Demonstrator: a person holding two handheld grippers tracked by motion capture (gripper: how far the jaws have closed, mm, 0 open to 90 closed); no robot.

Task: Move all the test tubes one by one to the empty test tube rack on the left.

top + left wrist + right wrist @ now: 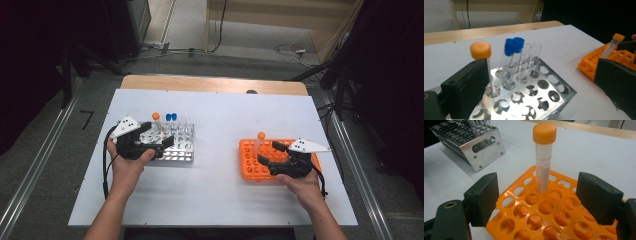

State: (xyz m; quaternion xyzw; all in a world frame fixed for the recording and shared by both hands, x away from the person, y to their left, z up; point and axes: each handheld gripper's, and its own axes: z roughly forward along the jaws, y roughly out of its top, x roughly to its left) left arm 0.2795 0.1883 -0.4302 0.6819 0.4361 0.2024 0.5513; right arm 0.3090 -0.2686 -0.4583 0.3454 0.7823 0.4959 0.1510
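Both tools spread, empty: left [159, 141] over metal rack [175, 155], right [270, 154] over orange rack [248, 170].

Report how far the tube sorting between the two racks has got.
Looks done: one orange-capped tube stands in the metal rack beside two blue-capped tubes; the left tool is open, off it. In hand: the right tool is open around the orange-capped tube in the orange rack, not gripping. Left: gripping it; its destination is a guess.

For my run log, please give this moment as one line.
left gripper: open, at metal rack | right gripper: open, near orange-capped tube | tube: upright in orange rack
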